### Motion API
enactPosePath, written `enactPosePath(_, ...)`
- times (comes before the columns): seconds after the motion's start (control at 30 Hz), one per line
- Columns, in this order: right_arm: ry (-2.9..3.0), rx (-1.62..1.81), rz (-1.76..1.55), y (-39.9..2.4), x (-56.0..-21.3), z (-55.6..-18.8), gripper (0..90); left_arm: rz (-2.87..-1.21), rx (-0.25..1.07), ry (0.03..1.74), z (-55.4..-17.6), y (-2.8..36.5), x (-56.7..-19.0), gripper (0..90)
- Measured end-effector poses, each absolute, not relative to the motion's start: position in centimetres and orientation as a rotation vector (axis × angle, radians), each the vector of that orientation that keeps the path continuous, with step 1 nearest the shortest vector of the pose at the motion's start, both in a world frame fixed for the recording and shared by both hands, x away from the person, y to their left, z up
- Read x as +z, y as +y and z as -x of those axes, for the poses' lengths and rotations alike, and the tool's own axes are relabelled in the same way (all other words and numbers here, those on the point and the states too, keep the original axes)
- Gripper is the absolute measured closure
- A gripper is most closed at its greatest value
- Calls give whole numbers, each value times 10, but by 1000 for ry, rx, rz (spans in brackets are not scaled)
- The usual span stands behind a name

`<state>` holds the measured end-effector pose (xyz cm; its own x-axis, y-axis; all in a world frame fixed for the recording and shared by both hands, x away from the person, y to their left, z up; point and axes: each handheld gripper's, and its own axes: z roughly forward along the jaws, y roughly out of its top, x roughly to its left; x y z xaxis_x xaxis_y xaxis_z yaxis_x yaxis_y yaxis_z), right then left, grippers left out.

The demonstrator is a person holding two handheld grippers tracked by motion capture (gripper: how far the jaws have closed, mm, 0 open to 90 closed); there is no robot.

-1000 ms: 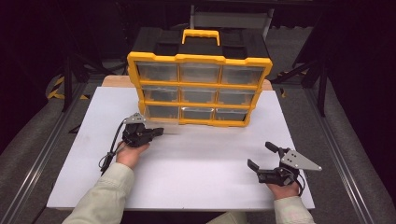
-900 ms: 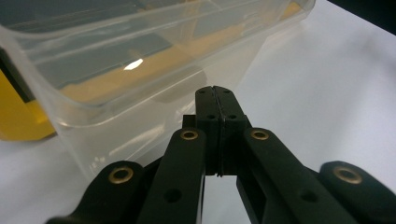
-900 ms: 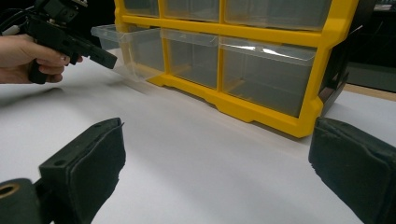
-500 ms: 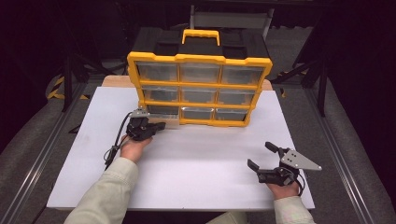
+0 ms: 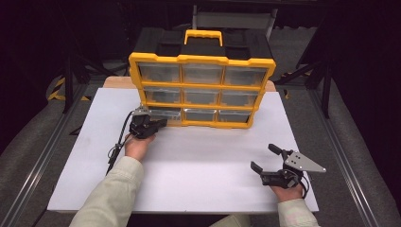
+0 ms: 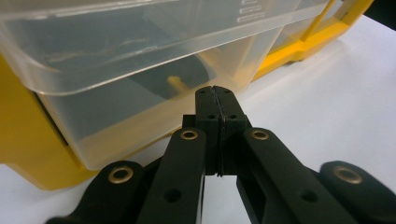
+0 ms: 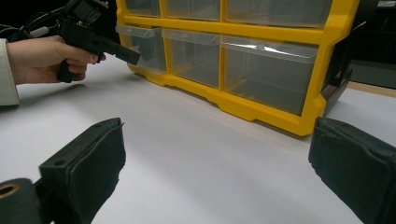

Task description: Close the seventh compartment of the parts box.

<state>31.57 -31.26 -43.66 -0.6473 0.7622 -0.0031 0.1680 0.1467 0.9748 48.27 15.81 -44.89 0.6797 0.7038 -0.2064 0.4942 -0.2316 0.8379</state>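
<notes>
Drawers of clear plastic, nine in three rows of three, are held in a yellow-framed organiser [image 5: 202, 90] with a black body and a yellow carrying handle [image 5: 203, 36], which is stood upright at the far middle of a white board [image 5: 198, 165] laid on the table. No brand name or label can be read on it; only faint moulded lines are seen on a drawer wall in the left gripper view, too blurred to make out. The bottom-left drawer [image 6: 140, 60] is seen pulled a little forward of the frame. The left gripper [image 6: 217, 100] is held just in front of this drawer, its jaws pressed together with nothing seen between them; whether the drawer is touched cannot be told. The right gripper [image 5: 267, 158] is rested on the board at the near right, well apart from the organiser, with its padded jaws spread wide.
</notes>
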Motion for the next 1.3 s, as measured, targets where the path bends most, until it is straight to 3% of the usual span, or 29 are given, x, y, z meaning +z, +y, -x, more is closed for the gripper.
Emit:
enactPosePath(0.53, 1942, 1533, -891, -312, -438, -317, 50, -1779, 333, 1036, -486, 158, -449, 894)
enactPosePath(0.8, 1946, 1537, -894, -312, -438, -318, 52, -1794, 460, 1061, -483, 157, -444, 894)
enactPosePath(1.3, 1948, 1537, -902, -312, -439, -319, 53, -1805, 393, 1001, -475, 162, -443, 891)
